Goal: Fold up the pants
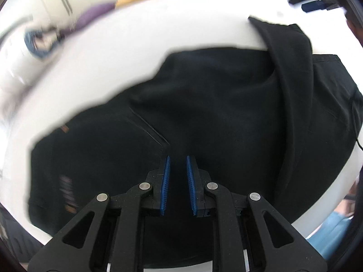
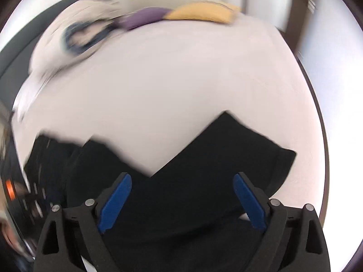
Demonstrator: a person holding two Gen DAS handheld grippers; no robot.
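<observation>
Directly under both tools lie the black pants on the white bed; our left gripper is nearly pressed together (pinching cloth? we cannot tell); our right gripper hangs spread, a folded leg corner just ahead.

Bare white bed sheet runs wide beyond the black pants | far edge blocked by purple cloth, yellow cloth and a white garment with blue collar | raised fold of the pants crosses on the right
</observation>
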